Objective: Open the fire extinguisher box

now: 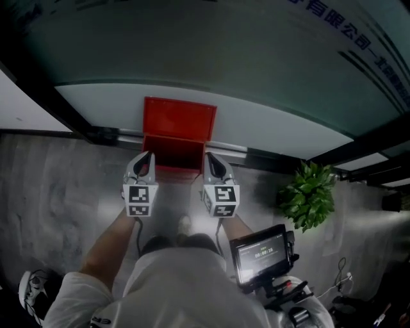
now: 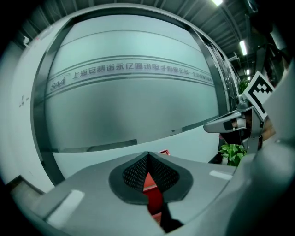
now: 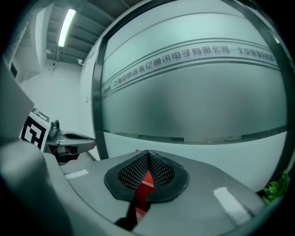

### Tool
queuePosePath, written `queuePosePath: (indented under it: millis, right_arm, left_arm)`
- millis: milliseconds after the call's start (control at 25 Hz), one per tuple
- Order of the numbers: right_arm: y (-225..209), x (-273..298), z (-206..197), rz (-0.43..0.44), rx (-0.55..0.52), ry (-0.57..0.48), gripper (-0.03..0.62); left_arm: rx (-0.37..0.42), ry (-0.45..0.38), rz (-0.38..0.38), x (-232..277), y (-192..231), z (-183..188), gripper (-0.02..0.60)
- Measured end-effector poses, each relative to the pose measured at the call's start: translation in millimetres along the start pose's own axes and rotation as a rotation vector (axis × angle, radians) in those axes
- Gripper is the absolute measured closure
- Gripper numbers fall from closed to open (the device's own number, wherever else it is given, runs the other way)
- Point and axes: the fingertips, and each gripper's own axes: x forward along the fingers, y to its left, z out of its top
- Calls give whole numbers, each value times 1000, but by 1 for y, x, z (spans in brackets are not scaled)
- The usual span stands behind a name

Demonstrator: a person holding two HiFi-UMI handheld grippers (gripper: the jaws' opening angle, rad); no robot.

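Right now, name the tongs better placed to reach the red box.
Left, barely: in the head view the left tongs overlap a front corner of the box; the right tongs sit just off its edge. Both shut.

Looks like office building hallway. Big frosted glass wall (image 1: 256,64) in dark metal frames (image 3: 97,92). Line of company name letters (image 2: 133,69) printed across glass. Smooth grey shiny floor (image 1: 57,192). Green leafy plant (image 1: 311,195) by wall. Red fire box (image 1: 178,131) on floor against glass. Long tube lights (image 3: 67,25) up on bare ceiling (image 3: 92,14)
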Motion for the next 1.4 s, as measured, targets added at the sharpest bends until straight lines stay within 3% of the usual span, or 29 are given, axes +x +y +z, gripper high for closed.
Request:
queuePosePath:
  millis: [600, 800, 1080, 1400]
  right_arm:
    - [86, -160, -11, -110, -16, -79, 582]
    - [122, -199, -25, -132, -2, -60, 582]
    - [142, -224, -37, -103, -1, -45, 582]
    - [136, -230, -35, -91, -1, -57, 582]
  left_arm:
    - [1, -128, -121, -152, -19, 10, 580]
    - [-19, -133, -151, -201, -19, -3, 580]
    - [-55, -130, -128, -235, -20, -16, 580]
    - [-71, -142, -102, -241, -25, -10, 580]
